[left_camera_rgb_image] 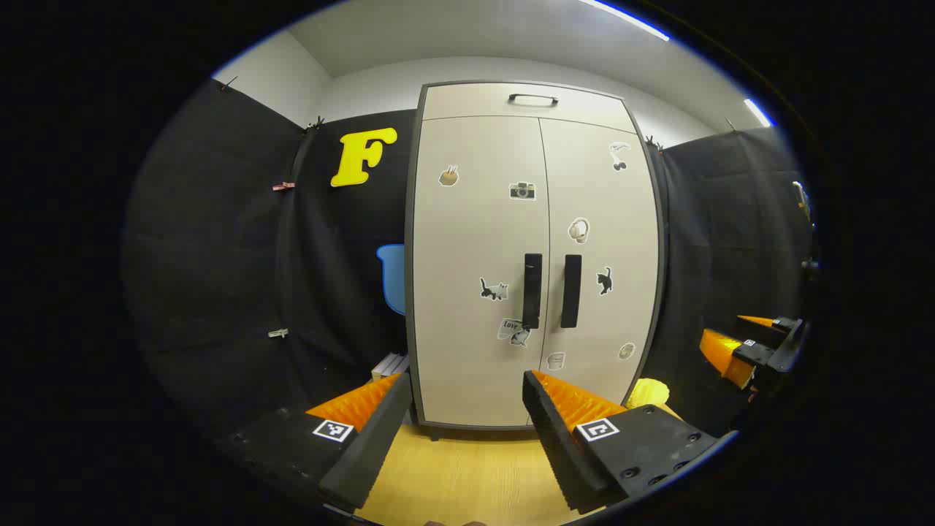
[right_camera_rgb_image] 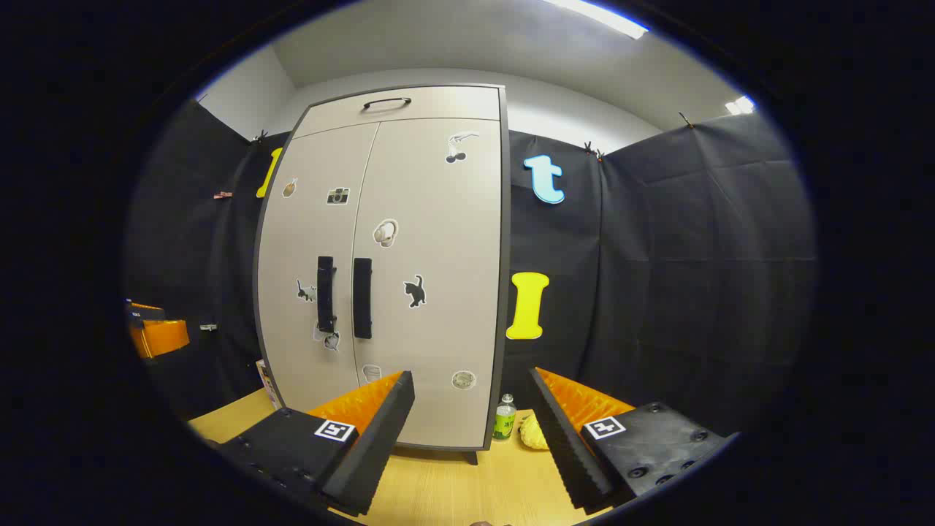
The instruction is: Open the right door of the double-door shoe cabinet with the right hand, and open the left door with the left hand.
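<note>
Nearest the lens, the left gripper (left_camera_rgb_image: 462, 409) hangs released, fingers spread wide; the right gripper (right_camera_rgb_image: 471, 405) is likewise released, grasping nothing. Farther off, the shoe cabinet (left_camera_rgb_image: 475, 351) stands shut on the wooden floor (left_camera_rgb_image: 467, 475). Its left handle (left_camera_rgb_image: 532, 290) and right handle (right_camera_rgb_image: 362, 297) sit close together, so either gripper risks catching the wrong one.

Black cloth (right_camera_rgb_image: 694, 256) hangs around the booth, clipped along its top edge, with a pale grey wall (left_camera_rgb_image: 380, 88) and ceiling (right_camera_rgb_image: 438, 44) above it. Strip lights (right_camera_rgb_image: 595, 16) glow overhead. Underfoot lies a light wooden worktop (left_camera_rgb_image: 467, 475).
</note>
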